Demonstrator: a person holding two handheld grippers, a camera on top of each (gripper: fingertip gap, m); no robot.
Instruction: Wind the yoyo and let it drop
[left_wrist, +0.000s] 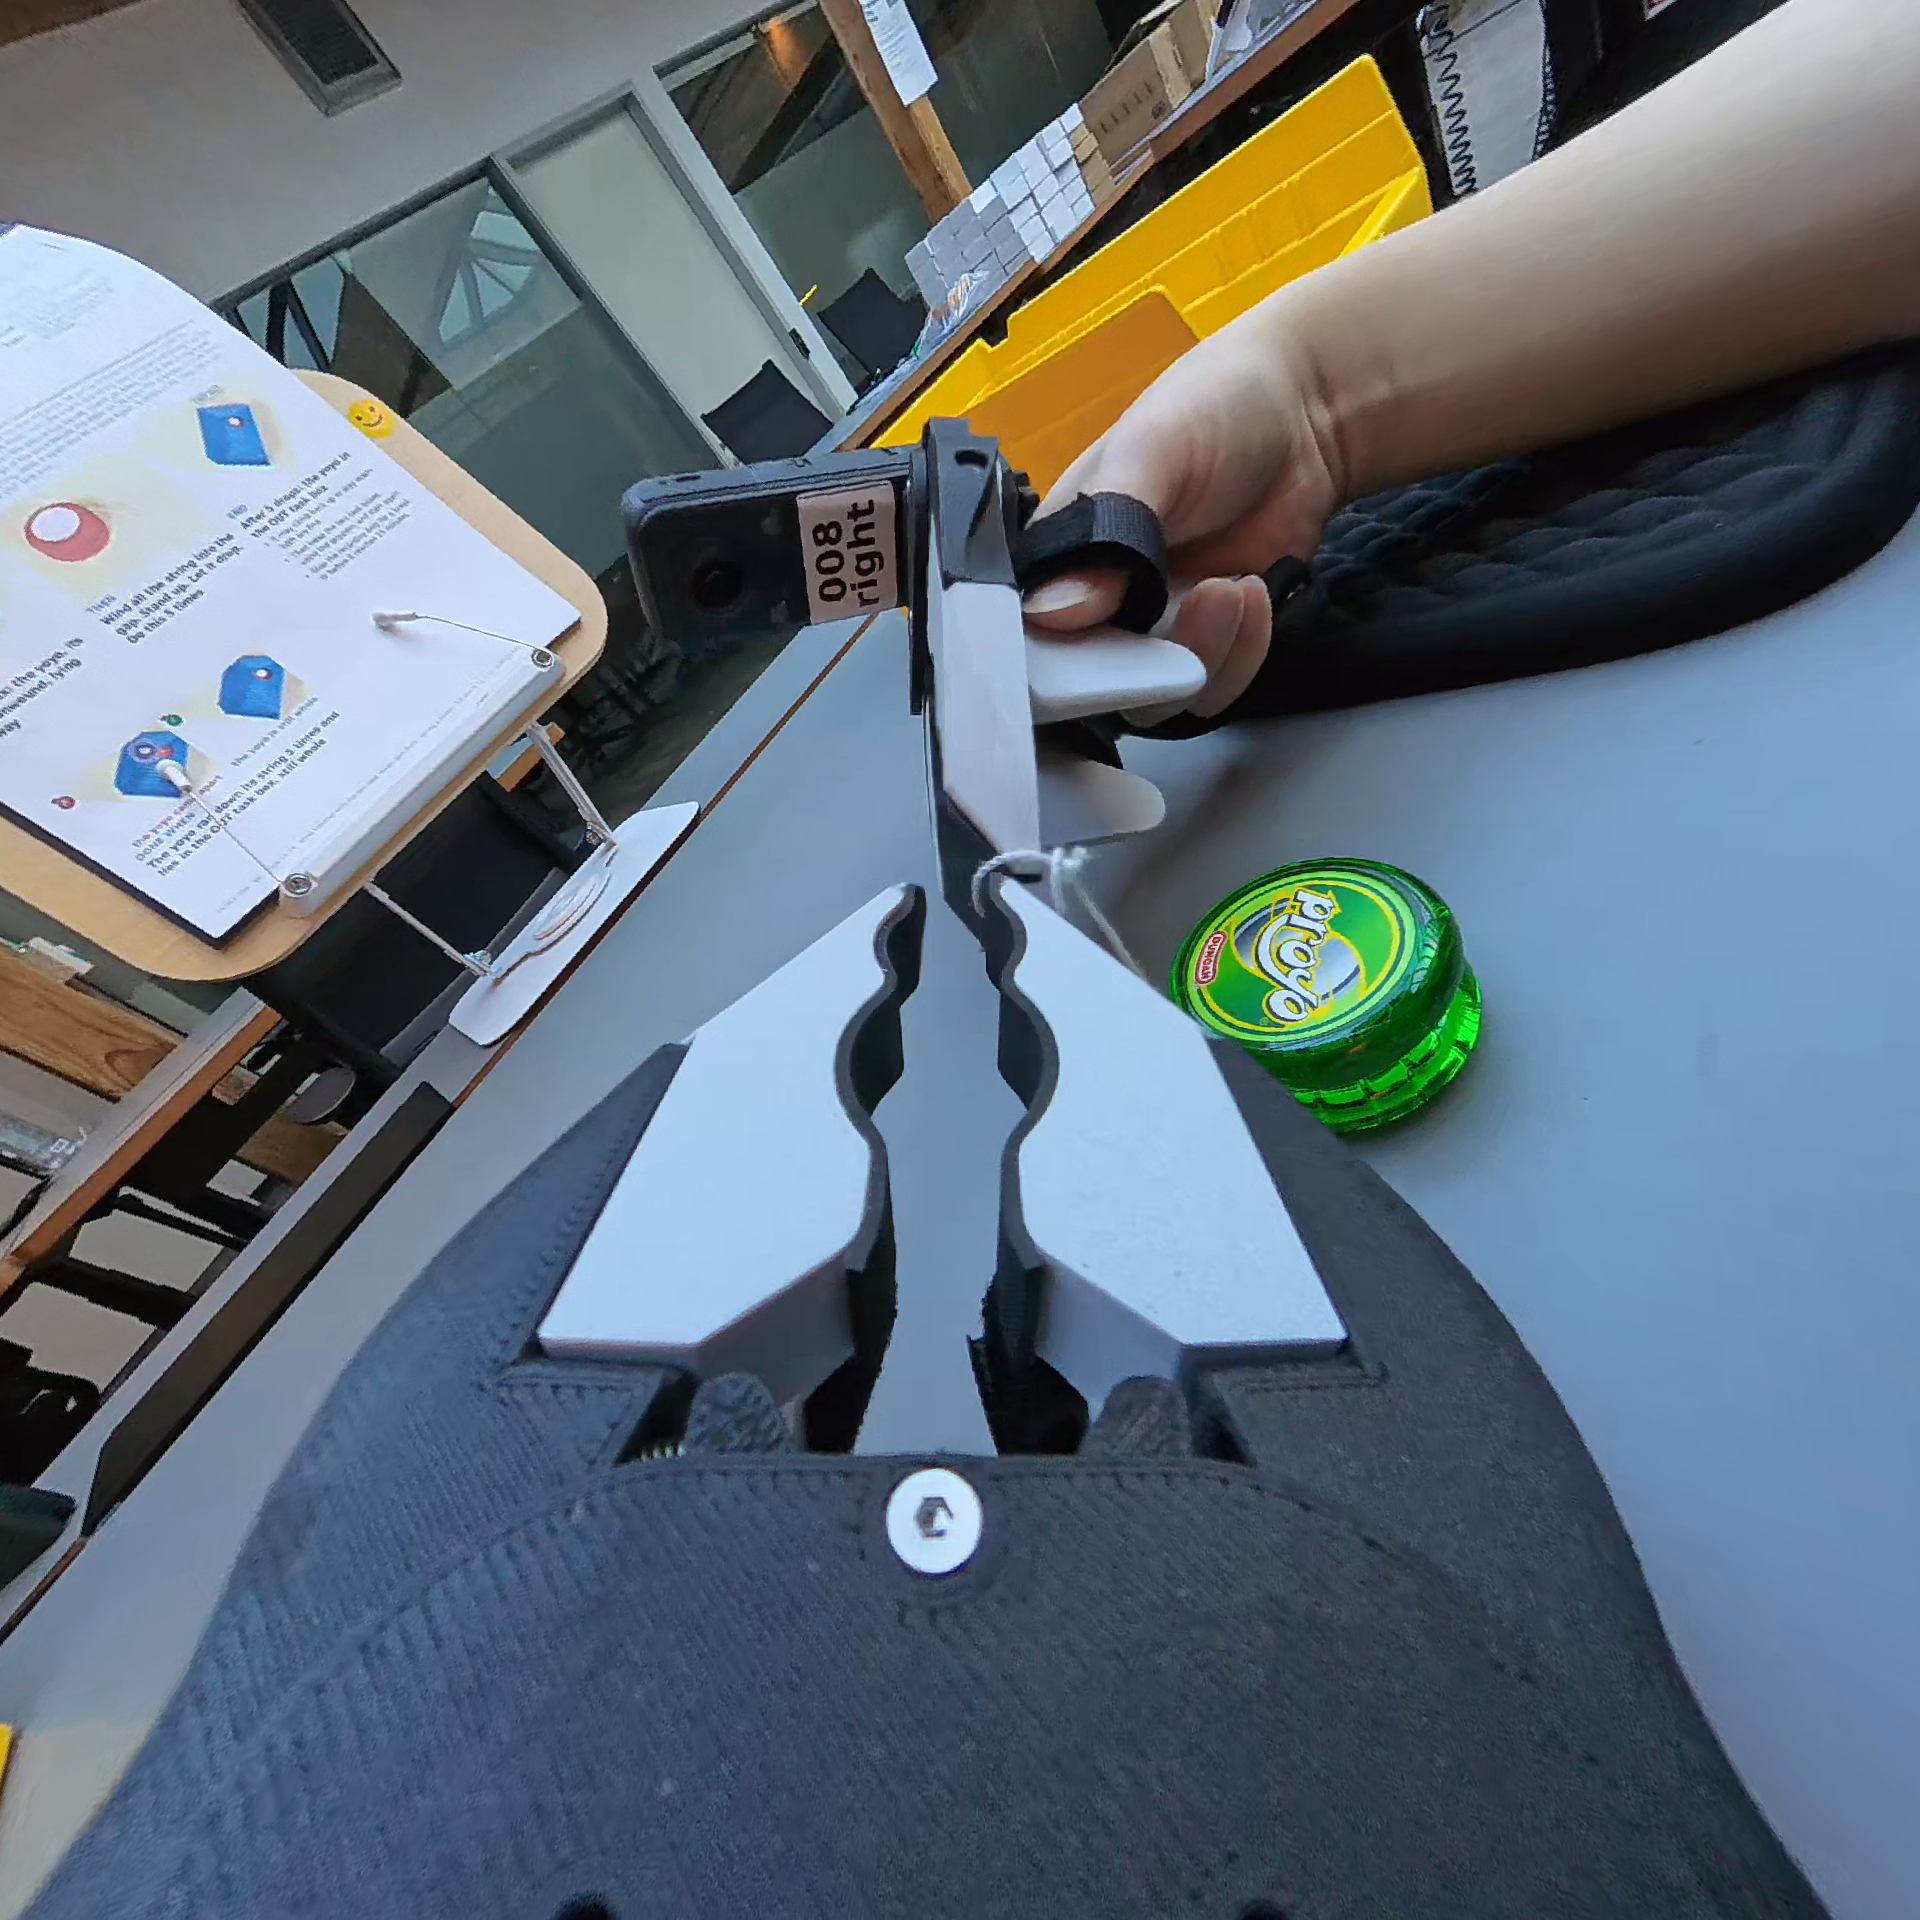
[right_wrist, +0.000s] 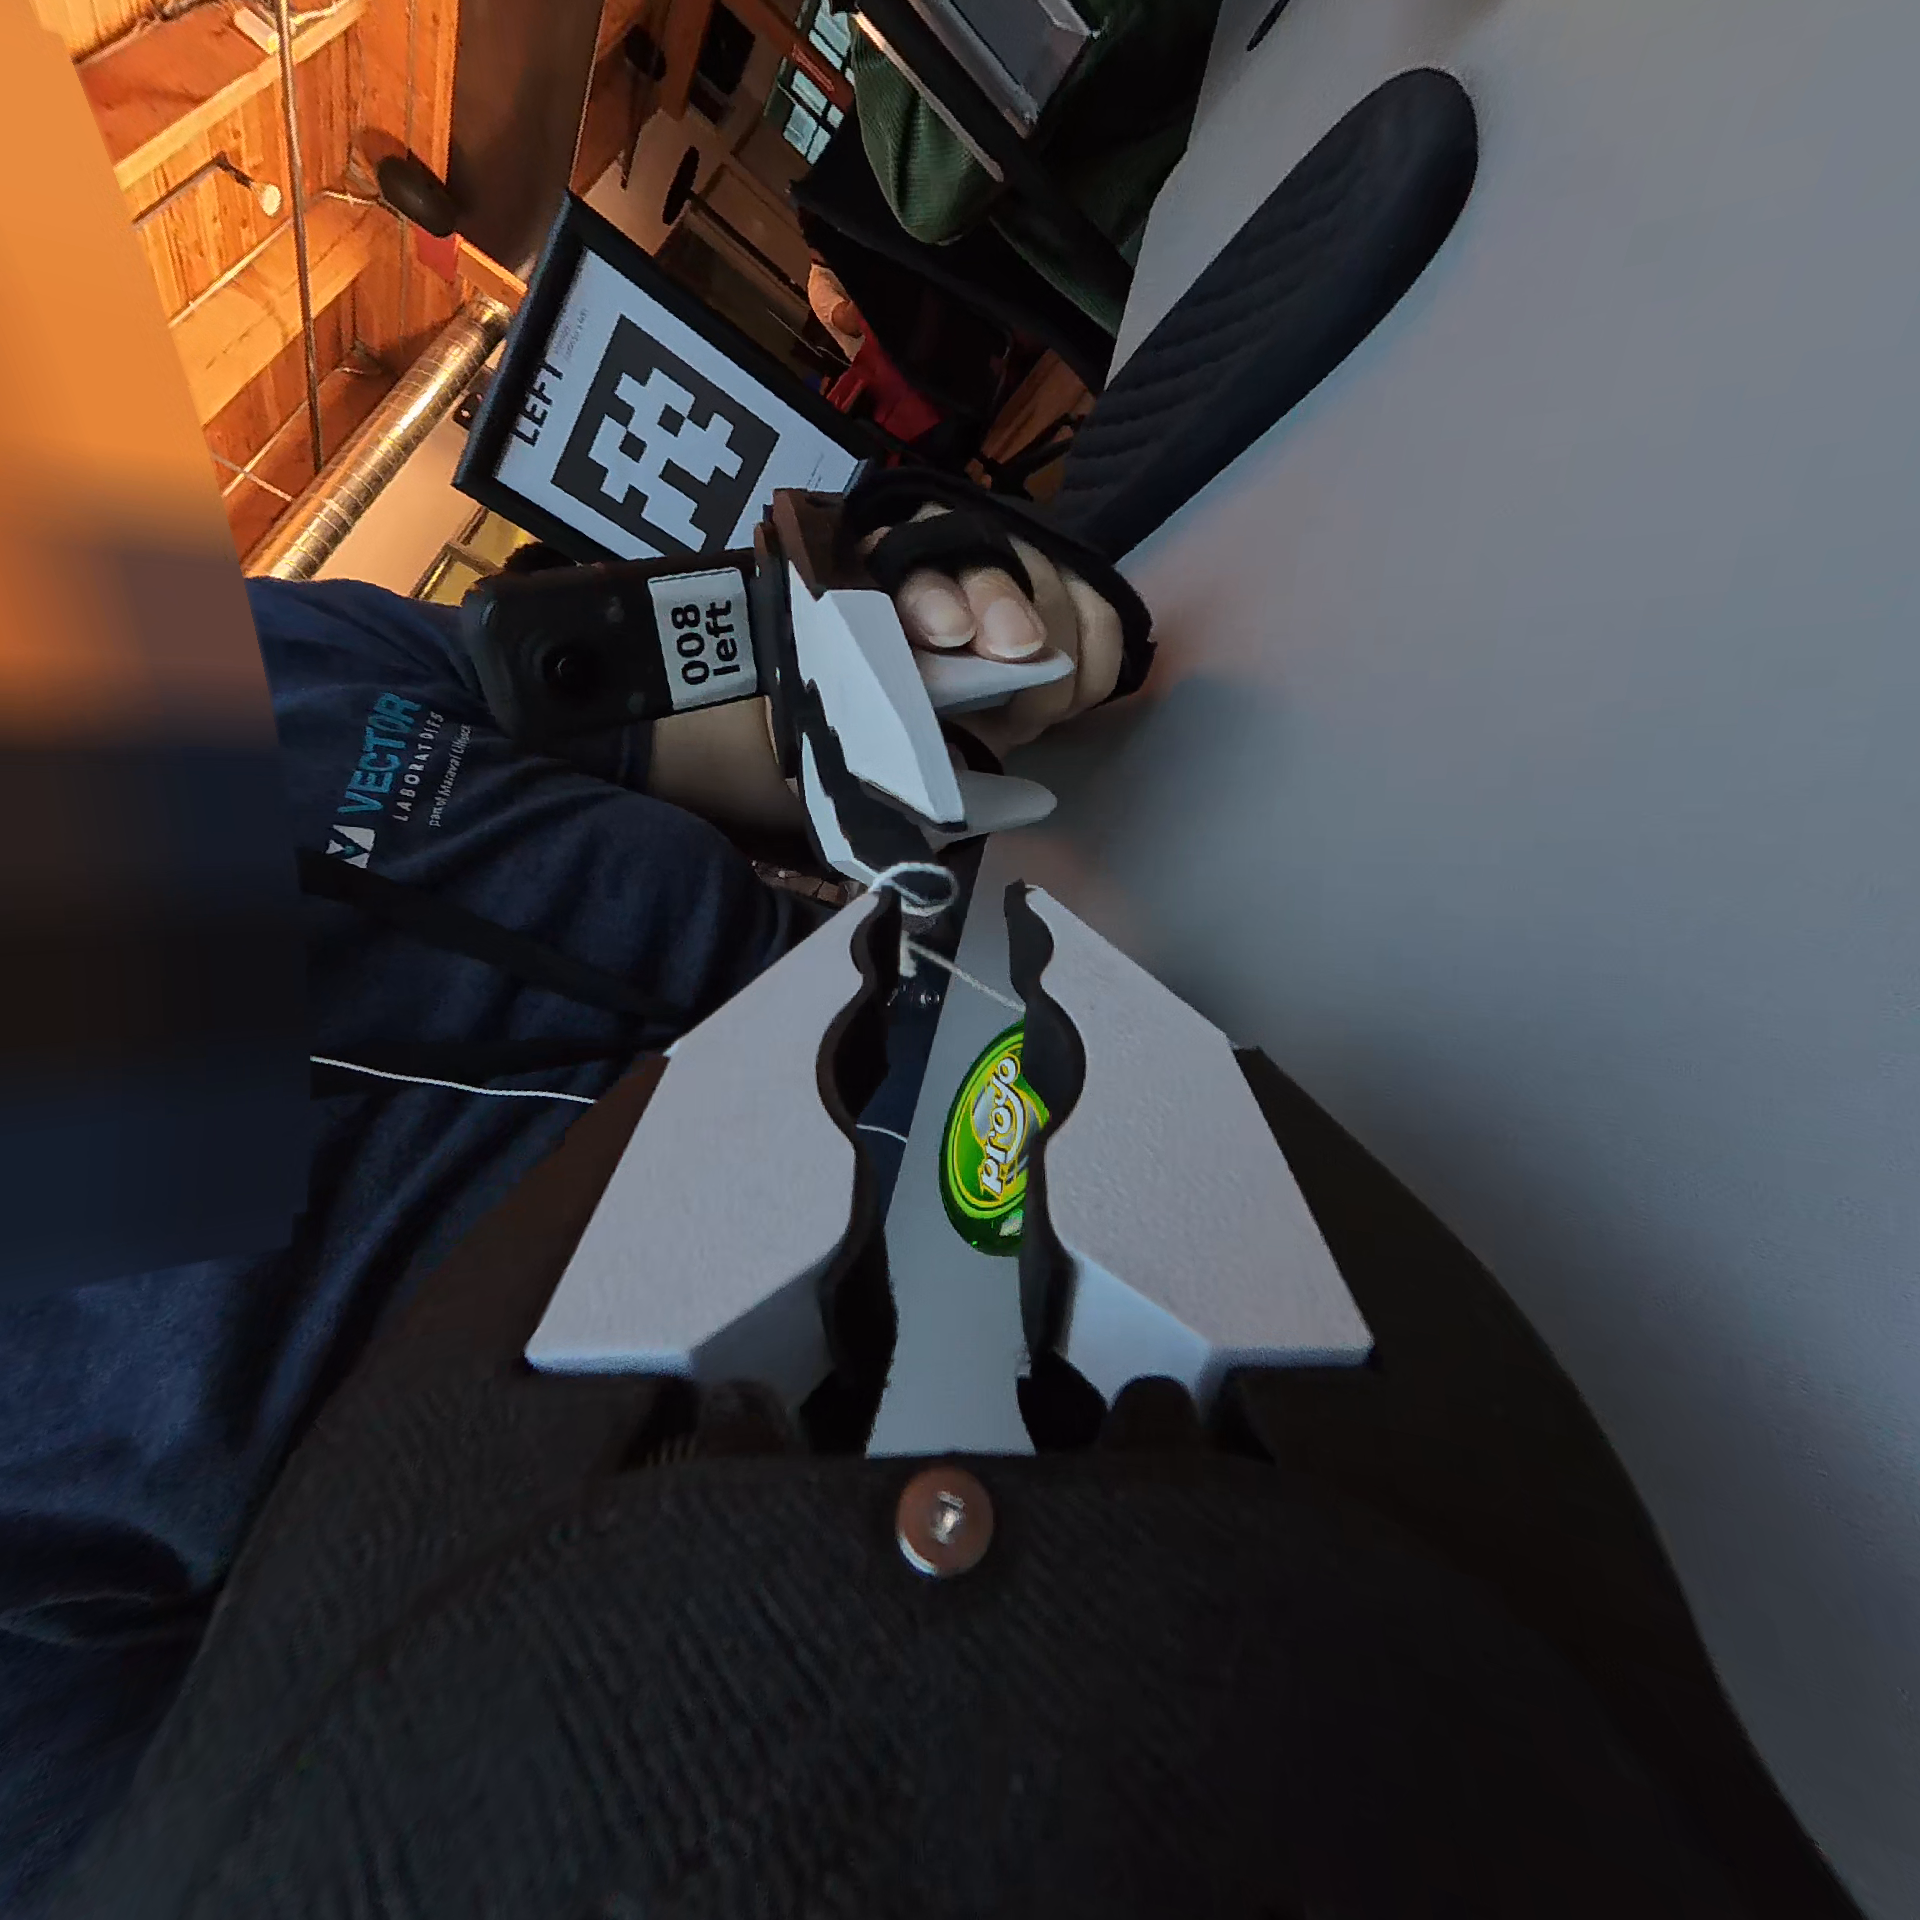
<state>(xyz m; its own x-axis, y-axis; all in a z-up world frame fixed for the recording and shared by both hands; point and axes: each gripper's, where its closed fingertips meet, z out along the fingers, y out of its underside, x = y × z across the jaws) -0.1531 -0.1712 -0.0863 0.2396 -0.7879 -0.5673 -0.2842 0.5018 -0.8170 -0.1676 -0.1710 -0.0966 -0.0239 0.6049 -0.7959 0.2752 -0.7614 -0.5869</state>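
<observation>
A green translucent yoyo (left_wrist: 1320, 987) lies flat on the grey table (left_wrist: 1683, 1195); in the right wrist view it (right_wrist: 992, 1138) shows between my right fingers. Its white string (left_wrist: 1101, 935) runs up to a small loop where the two grippers' tips meet. My left gripper (left_wrist: 958, 902) is slightly open, and the loop curls at its right fingertip. My right gripper (right_wrist: 948, 902) is also narrowly open, with the loop (right_wrist: 920, 888) at its left fingertip. The right gripper (left_wrist: 971, 852) points down tip to tip at the left one (right_wrist: 857, 862). I cannot tell which finger carries the loop.
A wooden stand with an instruction sheet (left_wrist: 260, 582) stands at the table's far left edge. A black padded rest (left_wrist: 1610, 540) lies under the person's forearm. Yellow bins (left_wrist: 1226, 239) sit behind. A framed marker board (right_wrist: 644, 436) and the person's dark blue shirt (right_wrist: 468, 935) are close. My two grippers' fingertips are within a few centimetres of each other. Both grippers' tips are roughly 7 cm from the green translucent yoyo (left_wrist: 1320, 987). Seen from the right wrist view (right_wrist: 986, 1104) as well.
</observation>
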